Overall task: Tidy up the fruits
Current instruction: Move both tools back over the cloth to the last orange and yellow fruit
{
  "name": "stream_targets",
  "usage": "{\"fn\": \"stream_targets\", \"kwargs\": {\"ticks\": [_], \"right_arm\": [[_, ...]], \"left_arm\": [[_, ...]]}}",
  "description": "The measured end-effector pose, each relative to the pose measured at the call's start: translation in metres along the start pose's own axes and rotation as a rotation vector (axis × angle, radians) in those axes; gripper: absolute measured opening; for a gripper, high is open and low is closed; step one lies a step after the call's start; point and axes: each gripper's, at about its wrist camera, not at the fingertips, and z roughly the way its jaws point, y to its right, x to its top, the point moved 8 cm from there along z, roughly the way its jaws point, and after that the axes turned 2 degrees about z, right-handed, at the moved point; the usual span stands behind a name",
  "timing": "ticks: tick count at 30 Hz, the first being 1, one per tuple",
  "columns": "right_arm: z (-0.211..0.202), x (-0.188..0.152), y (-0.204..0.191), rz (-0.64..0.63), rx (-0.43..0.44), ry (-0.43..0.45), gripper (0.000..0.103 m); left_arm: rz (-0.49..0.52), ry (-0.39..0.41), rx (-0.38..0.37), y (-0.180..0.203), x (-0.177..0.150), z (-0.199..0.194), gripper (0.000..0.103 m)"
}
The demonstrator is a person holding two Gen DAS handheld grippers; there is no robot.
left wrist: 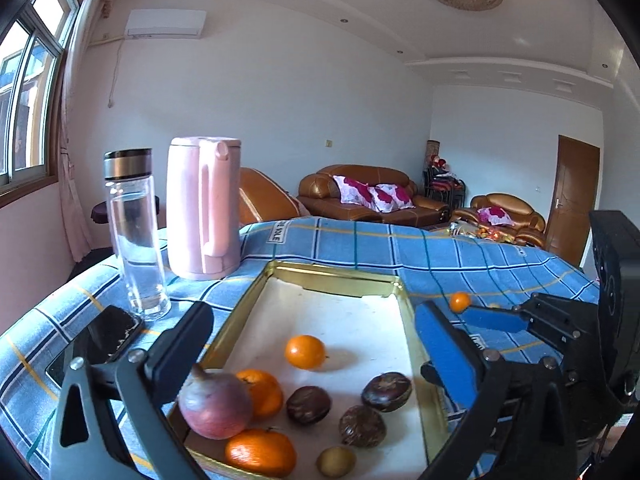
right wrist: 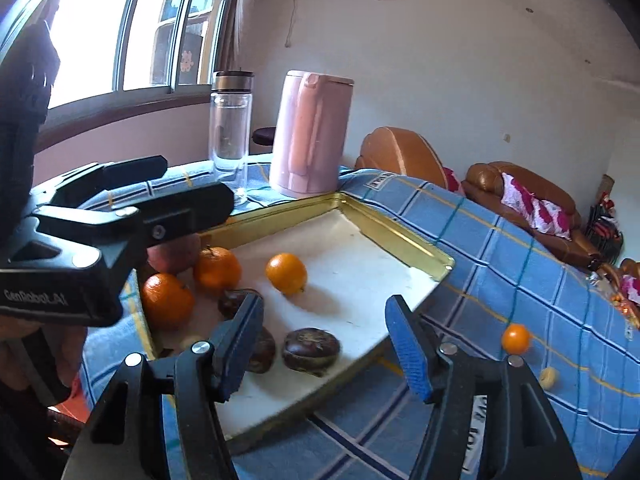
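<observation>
A gold-rimmed tray with a white floor holds three oranges, a red apple, three dark brown fruits and a small greenish fruit. My left gripper stands wide open over the tray; the apple lies in the tray against its left finger, not gripped. My right gripper is open above the tray's near edge, over a dark fruit, with nothing between its pads. A tiny orange fruit and a pale yellow one lie on the cloth right of the tray.
The table carries a blue checked cloth. Behind the tray stand a pink kettle and a glass water bottle; a dark phone lies at the left. Brown sofas fill the room beyond the table.
</observation>
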Motion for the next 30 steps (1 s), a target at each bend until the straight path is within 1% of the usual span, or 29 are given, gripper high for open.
{"fn": "stream_targets", "kwargs": {"ticks": [2,4,7,9,10,12,14,16,18,19,22,24,29,30], "right_arm": [[-0.007,-0.004,0.029,0.026,-0.055,-0.011,0.065],[-0.014,-0.009,0.066,0.09,-0.108,-0.02,0.065],[-0.022,-0.017,0.12,0.196,-0.201,-0.038,0.065],[-0.021,-0.024,0.152,0.263,-0.24,-0.057,0.065],[-0.019,-0.028,0.166,0.292,-0.259,-0.069,0.065],[-0.014,-0.038,0.196,0.355,-0.285,-0.094,0.065],[-0.007,-0.049,0.218,0.412,-0.286,-0.122,0.064],[0.001,-0.058,0.229,0.445,-0.288,-0.147,0.06],[0.011,-0.066,0.238,0.489,-0.254,-0.173,0.047],[0.016,-0.07,0.241,0.513,-0.232,-0.184,0.045],[0.028,-0.074,0.247,0.523,-0.232,-0.208,0.043],[0.037,-0.076,0.247,0.528,-0.216,-0.23,0.038],[0.053,-0.088,0.242,0.524,-0.185,-0.289,0.035],[0.056,-0.091,0.242,0.522,-0.183,-0.298,0.033]], "left_arm": [[0.01,-0.006,-0.034,0.019,0.006,0.004,0.103],[0.03,-0.008,-0.064,0.04,0.011,0.009,0.103],[0.055,-0.036,-0.123,0.078,0.018,0.021,0.103],[0.078,-0.048,-0.149,0.102,0.021,0.028,0.103],[0.097,-0.054,-0.158,0.115,0.022,0.035,0.103],[0.132,-0.067,-0.151,0.135,0.023,0.049,0.103],[0.149,-0.095,-0.143,0.15,0.022,0.067,0.103],[0.15,-0.127,-0.144,0.162,0.019,0.085,0.103],[0.148,-0.162,-0.14,0.17,0.015,0.101,0.103],[0.143,-0.179,-0.141,0.174,0.014,0.109,0.103],[0.137,-0.199,-0.114,0.177,0.012,0.127,0.103],[0.13,-0.212,-0.092,0.177,0.012,0.139,0.103],[0.113,-0.237,-0.071,0.175,0.006,0.154,0.103],[0.114,-0.243,-0.067,0.175,0.005,0.156,0.103]]}}
